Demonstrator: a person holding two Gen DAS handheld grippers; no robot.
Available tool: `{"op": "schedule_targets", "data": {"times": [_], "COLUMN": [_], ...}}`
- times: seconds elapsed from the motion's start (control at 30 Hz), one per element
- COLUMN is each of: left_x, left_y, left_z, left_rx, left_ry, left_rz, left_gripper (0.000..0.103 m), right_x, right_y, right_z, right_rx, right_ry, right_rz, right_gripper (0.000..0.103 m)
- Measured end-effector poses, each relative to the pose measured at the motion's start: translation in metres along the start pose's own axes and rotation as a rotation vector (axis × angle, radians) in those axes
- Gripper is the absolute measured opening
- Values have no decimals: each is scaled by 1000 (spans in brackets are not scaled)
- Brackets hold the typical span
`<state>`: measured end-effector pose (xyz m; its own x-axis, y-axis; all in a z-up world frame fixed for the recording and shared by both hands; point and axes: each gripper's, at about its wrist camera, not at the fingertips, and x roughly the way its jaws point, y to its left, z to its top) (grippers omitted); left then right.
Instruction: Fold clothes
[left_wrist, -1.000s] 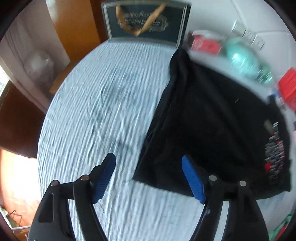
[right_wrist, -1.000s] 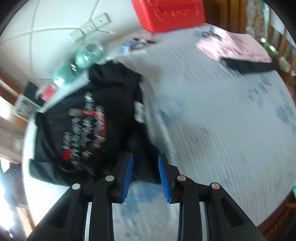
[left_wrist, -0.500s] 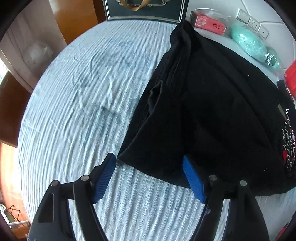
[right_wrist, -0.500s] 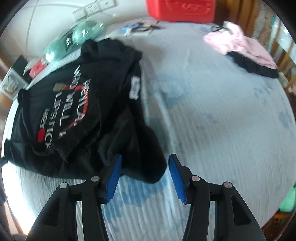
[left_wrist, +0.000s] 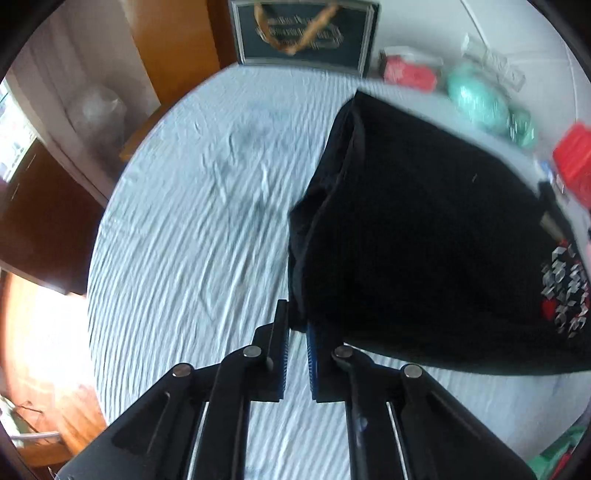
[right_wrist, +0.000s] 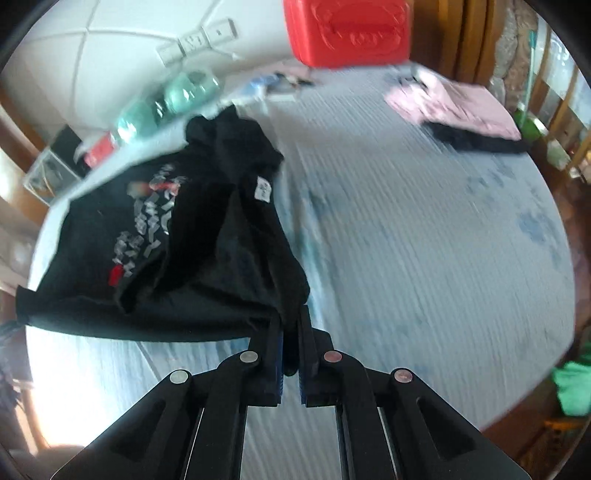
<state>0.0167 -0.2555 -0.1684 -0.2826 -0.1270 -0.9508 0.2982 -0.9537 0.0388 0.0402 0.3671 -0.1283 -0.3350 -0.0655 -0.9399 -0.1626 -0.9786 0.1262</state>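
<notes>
loosely bunched black t-shirt (right_wrist: 207, 258), printed lettering.

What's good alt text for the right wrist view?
The right gripper, pointing down at a bed, is shut on the near corner of a black T-shirt with printed lettering, spread on a pale blue bedsheet. Behind it sit a red box, a folded pink garment and teal bundles by the white headboard; the picture is motion-blurred.
</notes>
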Motion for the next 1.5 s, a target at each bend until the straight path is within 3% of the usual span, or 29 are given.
{"op": "schedule_targets", "data": {"times": [0.07,0.13,0.2,0.3,0.33,0.37,0.43,0.47,0.53,0.83,0.93,1.13,1.33,1.5], "left_x": [17,32,22,-10,-16,-20,-21,-20,-14,27,30,21,19,28], "left_y": [4,10,15,7,2,-4,-22,-34,-53,-84,-81,-75,-64,-68], "left_z": [-4,-7,-6,5,9,14,20,22,19,6,5,12,24,41], "left_rx": [-8,-47,-79,-39,-15,5,45,66,101,148,142,117,86,63], "left_ry": [51,108,83,-20,-41,-58,-86,-98,-88,15,22,1,-10,0], "left_rz": [-7,-7,-43,-38,-44,-54,-80,-95,-135,-136,-128,-133,-138,-147], "left_gripper": [9,9,9,13,25,45,67,67,67,67,67,67,67,67], "right_x": [27,42,41,17,13,10,14,19,31,86,93,59,55,85], "right_y": [-14,-24,-29,-23,-18,-12,5,13,28,66,78,54,33,15], "right_z": [-13,-20,-23,-17,-14,-10,-1,0,2,-11,5,61,56,53], "right_rx": [0,29,60,76,62,45,-3,-22,-60,-206,-200,23,-14,4], "right_ry": [112,154,135,24,9,-2,20,37,78,269,239,-47,9,111], "right_rz": [-50,-86,-112,-6,32,68,111,124,146,144,206,279,132,88], "right_gripper": [7,18,32,37,37,37,35,33,17,17,17,18,25,32]}}
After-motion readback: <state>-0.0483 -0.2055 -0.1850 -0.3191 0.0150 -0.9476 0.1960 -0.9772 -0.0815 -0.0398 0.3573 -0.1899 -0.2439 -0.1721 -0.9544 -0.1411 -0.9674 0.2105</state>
